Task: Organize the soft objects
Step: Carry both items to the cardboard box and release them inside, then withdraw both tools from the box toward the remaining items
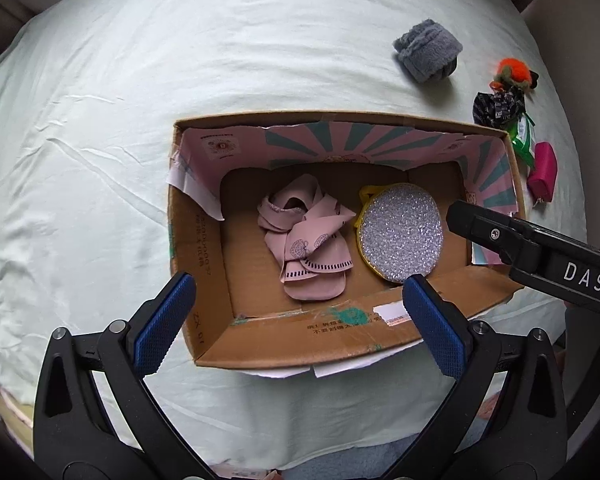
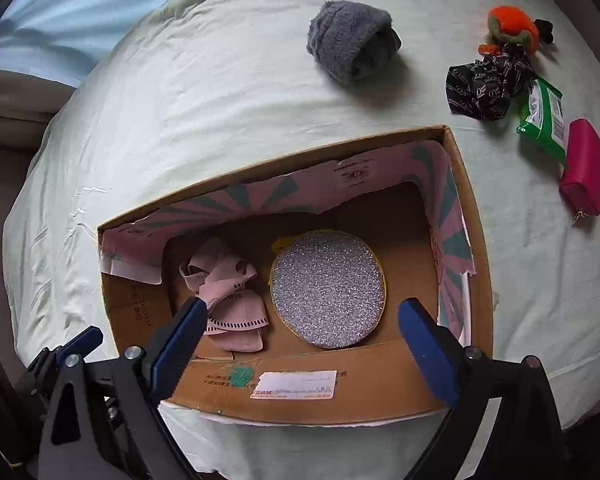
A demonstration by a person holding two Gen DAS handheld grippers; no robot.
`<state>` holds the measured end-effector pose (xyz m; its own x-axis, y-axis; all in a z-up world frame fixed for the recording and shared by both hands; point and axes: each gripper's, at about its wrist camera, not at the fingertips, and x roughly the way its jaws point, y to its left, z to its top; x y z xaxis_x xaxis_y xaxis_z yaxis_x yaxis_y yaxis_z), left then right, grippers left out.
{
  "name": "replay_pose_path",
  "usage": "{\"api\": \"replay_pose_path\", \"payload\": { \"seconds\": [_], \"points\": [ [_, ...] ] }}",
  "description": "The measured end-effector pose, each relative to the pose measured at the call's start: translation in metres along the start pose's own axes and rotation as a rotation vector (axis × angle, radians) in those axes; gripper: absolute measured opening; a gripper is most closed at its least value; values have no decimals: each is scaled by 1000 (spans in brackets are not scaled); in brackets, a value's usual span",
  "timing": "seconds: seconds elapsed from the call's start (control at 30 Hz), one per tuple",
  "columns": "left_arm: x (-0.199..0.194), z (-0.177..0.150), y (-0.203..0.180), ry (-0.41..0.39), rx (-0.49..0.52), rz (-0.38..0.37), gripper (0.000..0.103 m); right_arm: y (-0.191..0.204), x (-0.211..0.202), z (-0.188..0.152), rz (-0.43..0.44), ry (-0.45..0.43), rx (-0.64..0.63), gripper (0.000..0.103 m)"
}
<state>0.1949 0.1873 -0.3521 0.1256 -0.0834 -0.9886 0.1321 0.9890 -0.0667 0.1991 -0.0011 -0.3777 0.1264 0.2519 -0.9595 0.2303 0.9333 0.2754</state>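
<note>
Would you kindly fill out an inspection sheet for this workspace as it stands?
Surface: bed sheet, pale green, wrinkled.
Job's things: open cardboard box holds pink cloth and glitter pouch, side by side. Outside it on the sheet: grey sock roll, orange plush, black scrunchie.
Clutter: green packet and magenta pouch by the right edge.
Grippers: left claw open, empty, over the box's near wall; right claw open, empty, above the box.
Cables: nothing seen.
Surroundings: blue curtain beyond the bed.
</note>
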Motion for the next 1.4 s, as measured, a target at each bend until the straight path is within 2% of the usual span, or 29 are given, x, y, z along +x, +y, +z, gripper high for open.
{"api": "replay_pose_path", "payload": {
  "seconds": [0.23,0.5,0.73,0.87,1.0,1.13,1.3,1.4],
  "points": [
    [-56,-23,0,-128,-29,4,103,1,-47,-24,-24,-66,-40,95],
    [-132,-62,-3,-290,-59,31,103,18,-135,-58,-76,-275,-210,95],
    [-204,-94,-10,-451,-49,82,103,16,-206,-93,-85,-458,-273,95],
    [-234,-109,-11,-526,-57,105,103,7,-238,-113,-112,-528,-282,95],
    [-252,-119,-14,-573,-56,95,103,-9,-265,-134,-120,-595,-256,95],
    [-260,-119,-21,-590,-39,73,103,-25,-285,-148,-172,-684,-243,95],
    [-264,-104,-43,-619,-7,29,103,-49,-299,-152,-220,-726,-195,95],
    [-264,-91,-64,-628,23,13,103,-67,-303,-148,-212,-729,-165,95]
  ]
}}
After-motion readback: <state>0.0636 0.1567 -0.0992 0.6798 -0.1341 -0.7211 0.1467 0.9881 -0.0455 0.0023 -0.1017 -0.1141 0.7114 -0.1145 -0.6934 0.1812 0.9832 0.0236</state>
